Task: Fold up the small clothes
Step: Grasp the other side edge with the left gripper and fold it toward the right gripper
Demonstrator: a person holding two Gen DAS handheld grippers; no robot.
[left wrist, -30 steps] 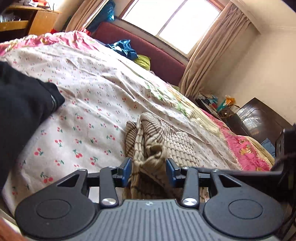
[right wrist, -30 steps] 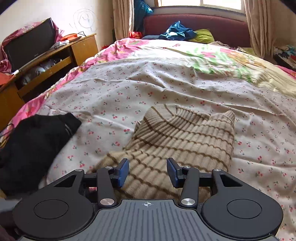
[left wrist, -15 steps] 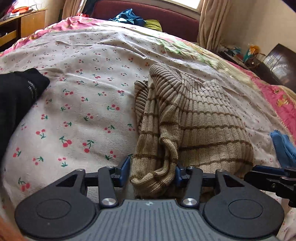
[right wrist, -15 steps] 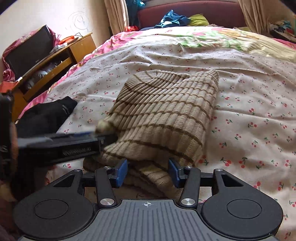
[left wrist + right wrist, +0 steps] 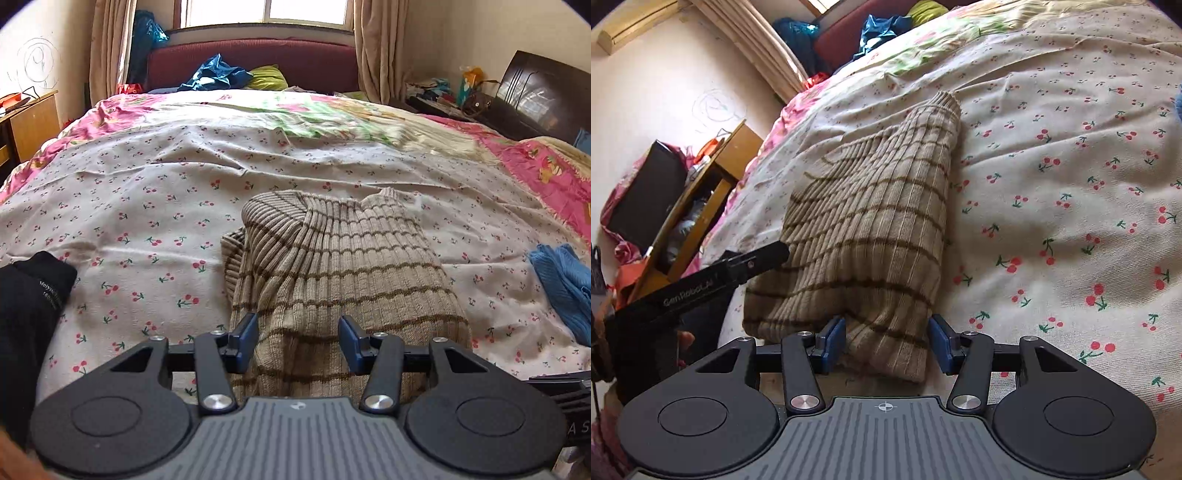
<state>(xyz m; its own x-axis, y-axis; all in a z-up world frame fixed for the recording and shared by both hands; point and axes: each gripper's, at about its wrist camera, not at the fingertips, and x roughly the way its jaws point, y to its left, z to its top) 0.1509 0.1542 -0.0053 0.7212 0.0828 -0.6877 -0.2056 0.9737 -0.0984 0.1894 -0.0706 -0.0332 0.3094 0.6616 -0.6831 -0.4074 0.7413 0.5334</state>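
Fingers of the left gripper stand apart over the near hem of the striped sweater, pads not pressing; jaws just opened a little, then eased back, knit between them but released. Right gripper likewise spread, jaws just opening wider, the sweater's near right corner between them, not pinched.

Sweater lies folded to a narrow stack on the cherry-print bedspread, collar end away from both grippers. Black garment well to the sweater's left; blue cloth to its right.

Judgement: a fold has just been laid and let go. Next move likely calls for regripping the near hem with both and carrying it toward the collar end, keeping layers aligned.
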